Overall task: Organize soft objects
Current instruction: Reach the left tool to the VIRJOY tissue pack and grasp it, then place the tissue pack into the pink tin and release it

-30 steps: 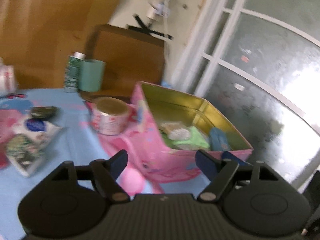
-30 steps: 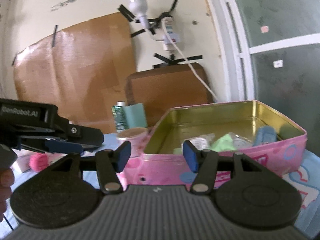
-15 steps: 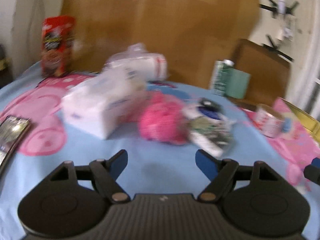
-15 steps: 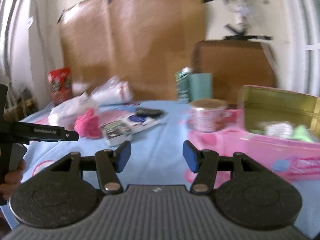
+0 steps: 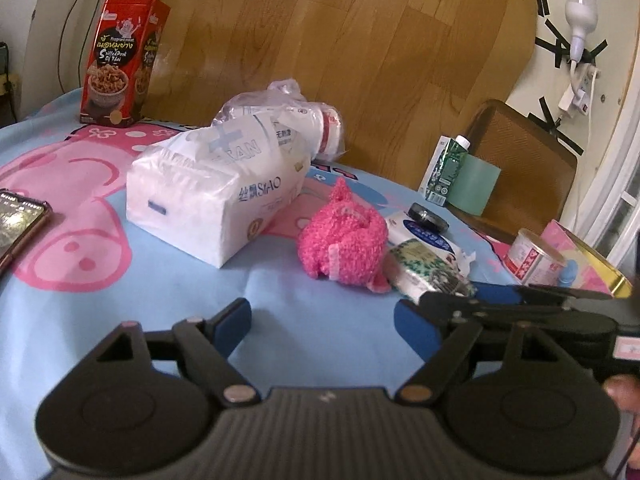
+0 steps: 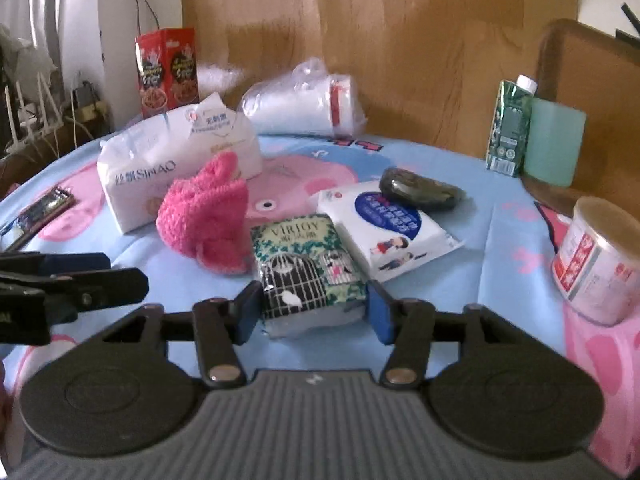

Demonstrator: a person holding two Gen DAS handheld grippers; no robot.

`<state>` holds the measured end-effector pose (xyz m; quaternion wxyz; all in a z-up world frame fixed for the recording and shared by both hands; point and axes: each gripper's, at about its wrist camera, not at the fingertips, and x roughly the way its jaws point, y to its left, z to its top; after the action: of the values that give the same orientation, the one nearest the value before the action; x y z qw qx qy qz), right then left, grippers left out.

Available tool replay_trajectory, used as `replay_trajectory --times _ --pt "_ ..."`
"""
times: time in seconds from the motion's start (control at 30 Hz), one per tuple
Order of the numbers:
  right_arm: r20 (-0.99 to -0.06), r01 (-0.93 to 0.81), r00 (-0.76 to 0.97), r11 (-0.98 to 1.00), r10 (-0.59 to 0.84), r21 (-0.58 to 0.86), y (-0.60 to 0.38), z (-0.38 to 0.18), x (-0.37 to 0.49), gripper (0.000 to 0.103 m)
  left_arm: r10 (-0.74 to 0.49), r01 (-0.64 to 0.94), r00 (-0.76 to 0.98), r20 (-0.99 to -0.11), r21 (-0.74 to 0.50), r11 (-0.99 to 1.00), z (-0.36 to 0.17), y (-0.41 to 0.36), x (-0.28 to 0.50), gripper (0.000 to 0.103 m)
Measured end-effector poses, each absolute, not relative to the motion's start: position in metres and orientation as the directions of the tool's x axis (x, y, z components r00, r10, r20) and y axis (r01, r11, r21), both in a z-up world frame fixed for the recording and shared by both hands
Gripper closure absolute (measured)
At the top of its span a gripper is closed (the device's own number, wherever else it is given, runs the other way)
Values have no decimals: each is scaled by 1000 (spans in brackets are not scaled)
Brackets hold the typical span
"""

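My right gripper [image 6: 314, 314] straddles a small tissue pack [image 6: 308, 276] printed with green leaves and a birdcage, lying on the blue cloth. Its blue pads stand right at the pack's two sides and the jaws are closing; the pack does not look squeezed. A fluffy pink knitted item [image 6: 204, 216] lies just left of the pack. In the left wrist view the same pink item [image 5: 344, 244] sits ahead of my left gripper [image 5: 324, 324], whose jaws are opening with only bare cloth between them. The right gripper's fingers [image 5: 448, 304] reach the tissue pack [image 5: 428, 268] from the right.
A large white tissue pack [image 5: 212, 196] and a bag of white rolls [image 5: 288, 120] lie behind. A wipes pack [image 6: 388, 228] carries a black disc [image 6: 420, 190]. A red snack box [image 5: 120, 60], green carton [image 6: 508, 128], tin can [image 6: 600, 260], pink tin box [image 5: 580, 260] and phone [image 5: 20, 224] ring the table.
Both grippers swung left, away from the pink tin box, toward the loose items. The right gripper came down around the small tissue pack. The left gripper's jaws stand wider.
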<state>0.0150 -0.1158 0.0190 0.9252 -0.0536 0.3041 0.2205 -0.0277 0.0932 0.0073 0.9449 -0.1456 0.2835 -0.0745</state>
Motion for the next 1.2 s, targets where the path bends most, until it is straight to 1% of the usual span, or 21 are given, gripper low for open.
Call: replay_trajectory --times 0.03,0.17,0.27,0.3,0.33,0.37,0.4,0.43,0.47,0.5,0.53,0.6,0.67,0.77,0.87,0.93,1.0,1.03,1.1,1.13,1.2 --pt "-586 -441 715 896 381 44 -119 20 8 47 -225 59 828 -514 -319 946 7 93 -28 19" --pt "-556 -408 753 912 352 25 -146 23 -48 47 -223 61 825 -519 -311 949 7 91 -27 17" --pt "-532 -336 787 940 314 57 -173 17 -89 47 -211 50 807 -551 -293 955 12 80 -29 25" --pt "-521 -307 802 950 291 59 -179 16 -97 46 -275 85 788 -550 -346 934 15 76 -32 34" --pt "-507 -279 820 959 266 52 -185 15 -107 46 -374 145 757 -536 -420 896 19 69 -33 36" --pt "-493 -258 834 965 248 47 -189 12 -114 46 -442 195 725 -529 -457 868 23 58 -34 36" --pt "-481 -246 843 968 240 51 -194 12 -119 46 -490 243 689 -534 -467 850 26 43 -33 37" --pt "-471 -237 849 969 239 65 -199 12 -122 47 -536 292 644 -546 -473 832 28 25 -32 43" --pt "-464 -232 852 969 244 83 -204 12 -124 47 -581 334 594 -557 -486 807 28 9 -30 46" --pt "-460 -228 852 968 250 104 -208 12 -123 47 -617 363 541 -572 -503 784 26 -7 -26 51" --pt "-456 -224 853 967 255 122 -212 11 -123 47 -639 376 495 -588 -519 768 23 -23 -22 61" --pt "-438 -211 863 967 251 139 -217 12 -126 47 -668 411 455 -589 -527 744 27 -49 -20 65" --pt "-390 -167 899 979 201 118 -225 19 -135 47 -676 468 464 -573 -489 736 43 -72 -23 65" --pt "-283 -100 950 987 133 126 -254 36 -147 47 -717 560 450 -532 -457 691 71 -111 -26 65" --pt "-194 -14 980 995 34 100 -279 50 -152 47 -741 632 427 -519 -415 654 92 -158 -23 64" --pt "-164 41 986 996 -27 82 -296 56 -148 47 -731 670 446 -516 -349 655 101 -192 -22 57" --pt "-163 88 984 994 -76 71 -313 58 -137 46 -718 687 467 -516 -300 662 103 -222 -18 53" --pt "-164 120 980 991 -110 54 -321 58 -130 46 -705 683 480 -522 -283 674 102 -231 -17 47" --pt "-170 201 966 979 -196 15 -342 55 -115 38 -670 654 507 -542 -264 709 97 -247 -11 38" --pt "-197 225 955 974 -222 -2 -354 53 -104 22 -659 640 514 -550 -266 721 95 -249 -9 36" --pt "-239 266 935 964 -262 -14 -374 50 -95 20 -665 637 510 -545 -281 718 92 -246 -9 36"
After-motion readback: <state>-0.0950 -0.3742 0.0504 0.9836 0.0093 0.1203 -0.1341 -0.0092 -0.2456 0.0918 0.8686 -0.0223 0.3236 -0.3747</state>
